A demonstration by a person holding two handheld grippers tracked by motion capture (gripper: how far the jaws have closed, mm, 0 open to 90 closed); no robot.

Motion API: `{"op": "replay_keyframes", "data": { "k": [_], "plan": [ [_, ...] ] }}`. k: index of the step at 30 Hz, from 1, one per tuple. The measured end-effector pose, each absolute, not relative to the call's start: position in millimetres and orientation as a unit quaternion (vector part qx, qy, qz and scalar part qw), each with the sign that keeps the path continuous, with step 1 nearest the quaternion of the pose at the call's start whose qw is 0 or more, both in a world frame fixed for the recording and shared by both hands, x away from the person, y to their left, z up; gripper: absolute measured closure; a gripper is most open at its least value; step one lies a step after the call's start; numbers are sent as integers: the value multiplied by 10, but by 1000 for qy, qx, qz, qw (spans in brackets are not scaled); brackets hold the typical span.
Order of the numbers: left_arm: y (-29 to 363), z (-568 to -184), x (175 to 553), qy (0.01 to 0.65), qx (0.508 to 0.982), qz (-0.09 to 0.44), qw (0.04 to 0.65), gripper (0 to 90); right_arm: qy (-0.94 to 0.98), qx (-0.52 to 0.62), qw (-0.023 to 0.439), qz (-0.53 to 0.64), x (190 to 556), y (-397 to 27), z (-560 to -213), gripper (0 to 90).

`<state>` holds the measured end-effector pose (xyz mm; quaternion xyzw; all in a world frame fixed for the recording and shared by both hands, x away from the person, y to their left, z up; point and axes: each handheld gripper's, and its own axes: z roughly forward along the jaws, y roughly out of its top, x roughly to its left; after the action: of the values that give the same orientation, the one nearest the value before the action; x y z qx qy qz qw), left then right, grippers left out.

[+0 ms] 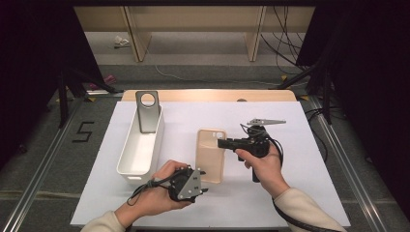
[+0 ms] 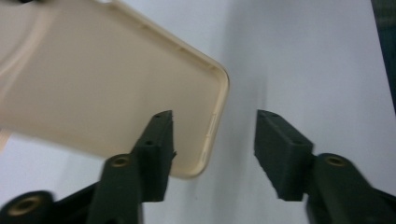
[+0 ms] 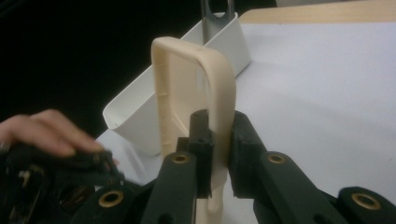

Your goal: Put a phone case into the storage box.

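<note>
- Our right hand-held gripper (image 3: 217, 140) pinches the side wall of the beige phone case (image 1: 211, 154); the left hand-held gripper (image 2: 212, 149) stands open at its near corner.
- The case runs lengthwise away from us between both hands, beside the white bin (image 1: 140, 150).
- A white worktop (image 1: 300, 193) carries everything; dark floor and cables lie beyond.

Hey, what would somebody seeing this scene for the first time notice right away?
Probably the beige phone case in the middle of the white table, its edge pinched between the jaws of the right gripper. The left gripper sits at the case's near corner with its jaws apart, one over the case and one beside it. To the left stands a long white bin with a grey phone case propped inside.
</note>
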<state>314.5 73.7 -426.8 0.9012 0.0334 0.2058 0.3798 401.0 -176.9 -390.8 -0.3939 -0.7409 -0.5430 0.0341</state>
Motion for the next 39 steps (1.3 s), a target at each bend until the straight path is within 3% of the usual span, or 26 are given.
{"op": "replay_keyframes", "data": {
  "k": [5,12,25,39],
  "plan": [
    [880,-4240,3235,123,862,187,455,308,-741,-385,11,-550,3979,-1920,-3862,817],
    [996,-4286,3281,188,839,167,483,274,-754,-364,-15,-546,3947,-1965,-3838,816],
    [1037,-4176,3315,240,792,182,530,299,-752,-361,-21,-552,3941,-2029,-3852,815],
    [1020,-4161,3337,247,786,177,538,320,-755,-359,-25,-549,3920,-2067,-3869,815]
  ]
}}
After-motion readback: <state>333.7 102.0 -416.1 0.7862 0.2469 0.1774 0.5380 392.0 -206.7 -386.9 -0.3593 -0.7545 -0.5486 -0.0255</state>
